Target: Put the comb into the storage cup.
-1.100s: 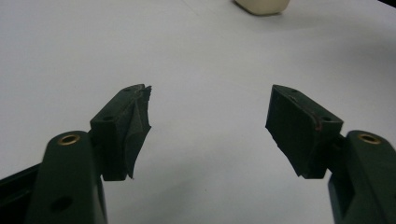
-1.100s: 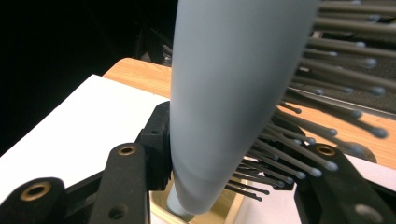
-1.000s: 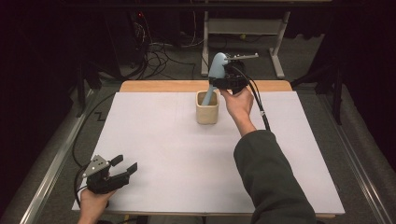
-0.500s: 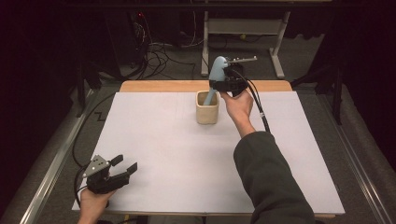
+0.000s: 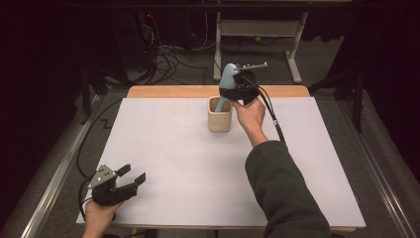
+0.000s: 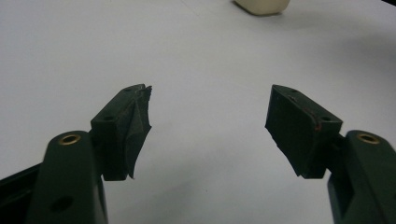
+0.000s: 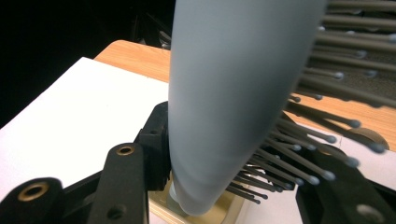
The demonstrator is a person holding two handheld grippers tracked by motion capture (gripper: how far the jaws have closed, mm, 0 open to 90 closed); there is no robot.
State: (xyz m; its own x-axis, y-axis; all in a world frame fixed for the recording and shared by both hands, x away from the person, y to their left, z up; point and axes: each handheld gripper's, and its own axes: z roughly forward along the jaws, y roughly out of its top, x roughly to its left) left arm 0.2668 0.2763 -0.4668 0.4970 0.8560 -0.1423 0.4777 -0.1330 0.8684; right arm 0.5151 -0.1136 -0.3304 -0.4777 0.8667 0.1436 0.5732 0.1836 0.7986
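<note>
Blue-grey hairbrush [image 5: 227, 79] clamped in right claw [image 5: 233, 90] above cup [image 5: 219, 115].

A dim room, grey floor [image 5: 346, 69] strewn with cables [image 5: 168, 59], white metal stand [image 5: 257, 29] behind.

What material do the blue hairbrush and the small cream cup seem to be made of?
The hairbrush looks like matte plastic: smooth, even pale blue body, thin dark bristles with ball tips. The cup could be ceramic or plastic: plain cream walls, rounded corners, no visible grain. Its finish looks dull, but the views leave it open.
</note>
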